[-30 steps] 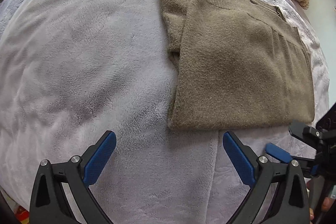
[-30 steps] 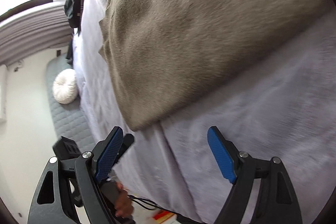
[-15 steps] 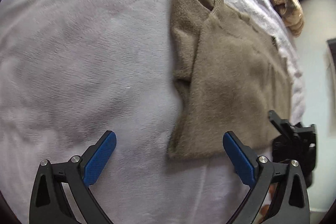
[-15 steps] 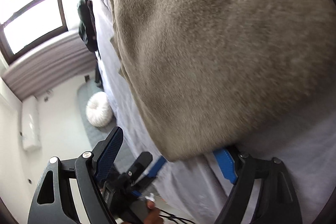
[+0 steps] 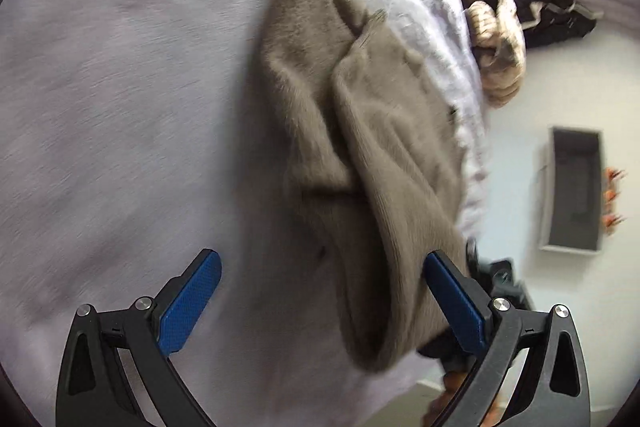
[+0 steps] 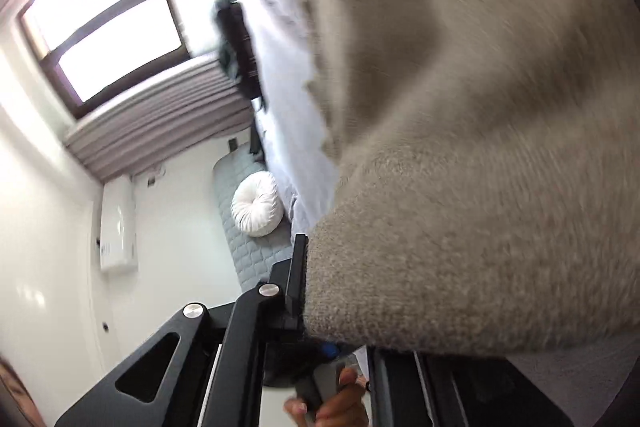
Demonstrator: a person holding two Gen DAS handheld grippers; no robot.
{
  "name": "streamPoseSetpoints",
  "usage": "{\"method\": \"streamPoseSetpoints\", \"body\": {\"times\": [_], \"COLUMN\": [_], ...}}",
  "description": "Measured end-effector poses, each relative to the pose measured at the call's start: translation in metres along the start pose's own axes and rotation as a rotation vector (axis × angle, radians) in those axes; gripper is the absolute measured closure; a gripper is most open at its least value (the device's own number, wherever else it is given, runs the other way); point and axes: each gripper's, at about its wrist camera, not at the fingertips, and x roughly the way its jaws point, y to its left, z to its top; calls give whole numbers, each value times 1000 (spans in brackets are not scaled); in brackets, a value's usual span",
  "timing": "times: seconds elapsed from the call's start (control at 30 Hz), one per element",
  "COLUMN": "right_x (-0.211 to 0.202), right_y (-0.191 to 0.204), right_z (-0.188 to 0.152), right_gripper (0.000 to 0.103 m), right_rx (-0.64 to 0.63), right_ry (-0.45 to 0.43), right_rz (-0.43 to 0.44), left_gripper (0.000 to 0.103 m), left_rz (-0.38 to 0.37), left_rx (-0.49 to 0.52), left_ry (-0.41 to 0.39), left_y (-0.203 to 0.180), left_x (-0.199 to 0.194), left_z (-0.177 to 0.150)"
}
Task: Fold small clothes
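Left gripper [image 5: 322,303]: jaws wide apart, nothing pressed between the blue pads [image 5: 188,309]. It hangs above the bed [image 5: 120,107], which is covered by a pale lilac fleece blanket [image 5: 100,187].

Sweater [image 5: 372,155]: brown-grey knit, folded, lying ahead of the left gripper and towards its right finger. Its near corner is lifted off the blanket and drapes just in front of the right pad, overlapping it in view; contact cannot be told. The far end of the sweater lies flat on the blanket, near the bed's edge.

Right gripper [image 6: 320,307]: jaws have just been closing and now stand together, clamped on the lifted near corner of the sweater [image 6: 480,187]. The knit fills most of the right wrist view and hides the pads; only one black finger shows at the cloth's edge. Hand [image 6: 340,403] visible below, on a grip handle.

Beyond the bed's far edge: a pile of other clothes [image 5: 496,39], tan and dark. On the floor beside the bed, left of the right gripper: a round white cushion [image 6: 258,205].
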Motion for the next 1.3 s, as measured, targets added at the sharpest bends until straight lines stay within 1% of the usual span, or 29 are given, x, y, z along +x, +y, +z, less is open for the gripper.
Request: {"method": "streamPoseSetpoints", "body": {"times": [0.1, 0.13, 0.2, 0.27, 0.33, 0.43, 0.47, 0.5, 0.57, 0.63, 0.67, 0.7, 0.73, 0.77, 0.8, 0.83, 0.87, 0.93, 0.97, 1.0, 1.03, 1.07, 1.1, 1.13, 1.17, 1.2, 1.23, 1.27, 1.3], "right_x": [4, 6, 6, 9, 9, 6, 7, 7, 3, 2, 0, -3, -7, -12, -13, -19, -24, -27, -28, -27, -23, -22, -16, -7, 6, 12, 17, 20, 21], "right_y": [11, 11, 11, 10, 6, 0, 1, 1, 0, 4, 4, 6, 11, 16, 23, 30, 36, 52, 58, 61, 65, 65, 64, 59, 46, 41, 32, 29, 29], "right_z": [3, 4, 6, 4, 0, -2, -2, -3, -7, -9, -11, -12, -14, -15, -13, -12, -10, 2, 8, 13, 22, 27, 35, 44, 53, 56, 60, 61, 62], "right_gripper": [94, 94, 94, 94, 94, 94, 94, 91, 90, 83, 68, 36, 22, 17, 17, 18, 20, 37, 63, 85, 89, 90, 90, 90, 92, 93, 94, 95, 95], "right_rx": [-43, -47, -50, -59, -63, -62, -67, -78, -112, -155, -177, -204, -237, -270, -288, -318, -344, -417, -446, -472, -507, -534, -565, -596, -607, -599, -591, -598, -606], "right_ry": [21, 27, 39, 54, 68, 85, 93, 111, 152, 212, 239, 263, 282, 290, 292, 286, 269, 210, 184, 161, 131, 113, 94, 92, 126, 145, 153, 147, 145], "right_rz": [-23, -30, -42, -64, -80, -108, -127, -163, -223, -305, -341, -383, -422, -440, -443, -455, -473, -523, -554, -596, -659, -700, -748, -812, -888, -905, -901, -893, -887], "left_gripper": [1, 1, 1, 1, 1, 1, 1, 1, 1, 1, 1, 1, 1, 1, 1, 1, 2, 13, 24, 34, 36, 44, 54, 59, 70, 73, 74, 77, 79], "left_rz": [-91, -108, -108, -74, -15, 62, 86, 110, 143, 162, 170, 178, 189, 201, 213, 230, 247, 303, 338, 372, 386, 385, 384, 371, 365, 359, 352, 332, 311], "left_rx": [-14, -13, 13, 61, 127, 205, 222, 240, 266, 281, 283, 283, 285, 290, 298, 313, 329, 368, 385, 402, 416, 426, 442, 463, 474, 477, 476, 479, 480], "left_ry": [24, 36, 56, 66, 70, 68, 66, 64, 58, 55, 53, 51, 49, 46, 45, 44, 42, 28, 23, 18, 14, 6, -8, -21, -39, -51, -64, -82, -94], "left_y": [-6, -10, -21, -34, -50, -64, -68, -71, -73, -75, -75, -74, -75, -76, -78, -80, -84, -89, -90, -93, -93, -94, -96, -99, -103, -106, -111, -116, -121], "left_x": [18, 25, 39, 49, 59, 69, 73, 76, 80, 83, 84, 85, 87, 88, 90, 92, 95, 97, 99, 102, 103, 102, 99, 97, 94, 90, 88, 84, 81], "left_z": [25, 32, 45, 53, 58, 59, 58, 57, 54, 53, 53, 53, 53, 53, 52, 51, 49, 46, 46, 45, 45, 44, 43, 42, 40, 40, 39, 39, 38]}}
